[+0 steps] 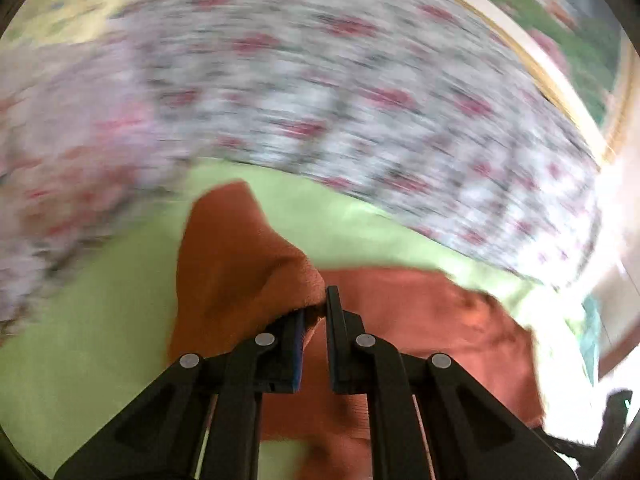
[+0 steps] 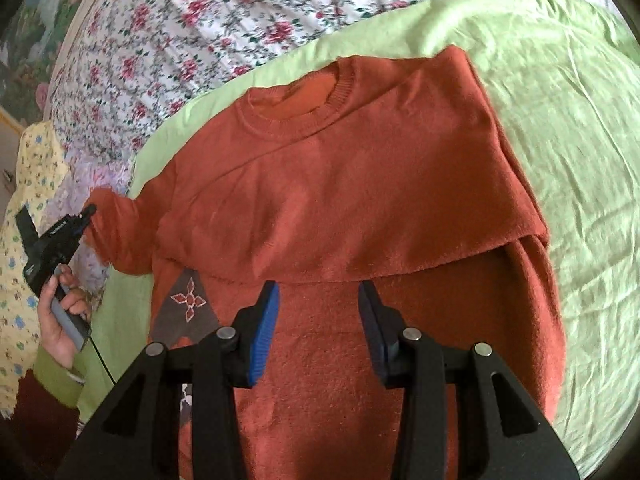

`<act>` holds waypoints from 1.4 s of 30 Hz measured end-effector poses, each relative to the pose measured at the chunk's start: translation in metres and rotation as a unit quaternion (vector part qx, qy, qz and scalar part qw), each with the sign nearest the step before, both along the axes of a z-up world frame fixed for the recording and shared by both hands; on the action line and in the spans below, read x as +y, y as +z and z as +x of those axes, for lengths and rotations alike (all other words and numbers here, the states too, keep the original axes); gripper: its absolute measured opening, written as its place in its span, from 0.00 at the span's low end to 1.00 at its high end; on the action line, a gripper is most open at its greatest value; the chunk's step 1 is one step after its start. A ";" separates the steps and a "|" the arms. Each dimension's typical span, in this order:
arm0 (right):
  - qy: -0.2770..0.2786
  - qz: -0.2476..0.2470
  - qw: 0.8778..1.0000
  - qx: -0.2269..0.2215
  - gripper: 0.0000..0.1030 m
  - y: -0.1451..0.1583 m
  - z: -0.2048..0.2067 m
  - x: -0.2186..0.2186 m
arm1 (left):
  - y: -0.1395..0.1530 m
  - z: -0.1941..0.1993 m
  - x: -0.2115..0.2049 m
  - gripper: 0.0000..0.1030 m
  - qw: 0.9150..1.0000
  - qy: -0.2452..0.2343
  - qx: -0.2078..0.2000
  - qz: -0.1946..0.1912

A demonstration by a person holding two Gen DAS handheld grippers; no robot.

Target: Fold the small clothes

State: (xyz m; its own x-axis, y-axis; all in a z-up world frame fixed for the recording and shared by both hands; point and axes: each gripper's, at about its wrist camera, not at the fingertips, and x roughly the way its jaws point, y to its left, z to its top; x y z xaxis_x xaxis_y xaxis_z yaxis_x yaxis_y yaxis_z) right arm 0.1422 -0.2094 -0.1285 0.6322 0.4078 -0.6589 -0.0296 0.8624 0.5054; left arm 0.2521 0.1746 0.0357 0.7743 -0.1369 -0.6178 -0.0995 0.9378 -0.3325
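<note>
An orange-red knit sweater (image 2: pixel 340 184) lies on a light green sheet (image 2: pixel 560 120), neck away from me, its right sleeve folded across the chest. A grey patch with a red star (image 2: pixel 188 300) shows at its lower left. My right gripper (image 2: pixel 318 300) is open and empty, just above the sweater's body. My left gripper (image 1: pixel 318 304) is shut on the sweater's left sleeve (image 1: pixel 240 264) and holds it lifted; that view is motion-blurred. It also shows in the right wrist view (image 2: pixel 86 214), held by a hand at the sleeve end.
A floral quilt with red roses (image 2: pixel 224 12) lies beyond the green sheet. A yellow printed cloth (image 2: pixel 28 184) lies at the far left. A wall picture with a gold frame (image 1: pixel 560 40) is behind the bed.
</note>
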 end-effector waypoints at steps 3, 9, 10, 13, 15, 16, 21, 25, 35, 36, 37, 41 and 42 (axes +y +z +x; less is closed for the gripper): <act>-0.010 0.005 1.000 -0.003 0.41 -0.001 -0.004 -0.012 | -0.006 0.010 -0.066 0.08 0.998 -0.070 0.007 0.003; -0.042 0.018 0.999 -0.004 0.41 -0.008 -0.016 -0.046 | -0.038 0.011 -0.174 0.08 0.984 -0.173 0.038 0.024; -0.047 0.021 0.999 -0.003 0.41 -0.010 -0.018 -0.050 | -0.045 0.011 -0.191 0.08 0.981 -0.188 0.043 0.035; -0.063 0.034 0.997 0.000 0.41 -0.018 -0.020 -0.064 | -0.071 0.005 -0.232 0.10 0.970 -0.222 0.067 0.069; -0.071 0.036 0.997 0.004 0.41 -0.021 -0.020 -0.070 | -0.088 0.006 -0.247 0.17 0.965 -0.232 0.087 0.087; -0.074 0.034 0.997 0.004 0.41 -0.022 -0.020 -0.072 | -0.096 0.005 -0.251 0.20 0.963 -0.234 0.096 0.092; -0.063 0.025 0.998 0.002 0.43 -0.021 -0.012 -0.067 | -0.106 -0.002 -0.251 0.42 0.957 -0.252 0.116 0.086; -0.039 0.014 0.999 -0.008 0.48 -0.016 -0.004 -0.051 | -0.099 -0.028 -0.238 0.55 0.954 -0.264 0.109 0.095; 0.089 -0.075 0.990 -0.074 0.49 0.008 0.025 0.040 | -0.084 -0.064 -0.129 0.61 0.971 -0.164 0.119 0.125; 0.103 -0.097 0.986 -0.084 0.49 0.011 0.029 0.053 | -0.086 -0.063 -0.118 0.61 0.973 -0.150 0.123 0.128; 0.116 -0.126 0.981 -0.096 0.49 0.013 0.033 0.066 | -0.089 -0.060 -0.107 0.61 0.974 -0.135 0.129 0.129; 0.147 -0.242 0.950 -0.132 0.49 0.015 0.048 0.109 | -0.100 -0.053 -0.074 0.61 0.976 -0.081 0.144 0.140; 0.154 -0.271 0.940 -0.140 0.49 0.014 0.052 0.117 | -0.103 -0.053 -0.067 0.61 0.977 -0.074 0.148 0.136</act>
State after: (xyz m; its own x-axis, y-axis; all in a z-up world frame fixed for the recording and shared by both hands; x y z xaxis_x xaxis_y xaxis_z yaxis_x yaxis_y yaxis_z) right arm 0.1939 -0.0920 -0.1145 0.7183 0.2520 -0.6485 -0.3861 0.9198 -0.0702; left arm 0.1994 0.1078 -0.0677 0.5408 -0.0338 -0.8405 -0.0101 0.9989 -0.0467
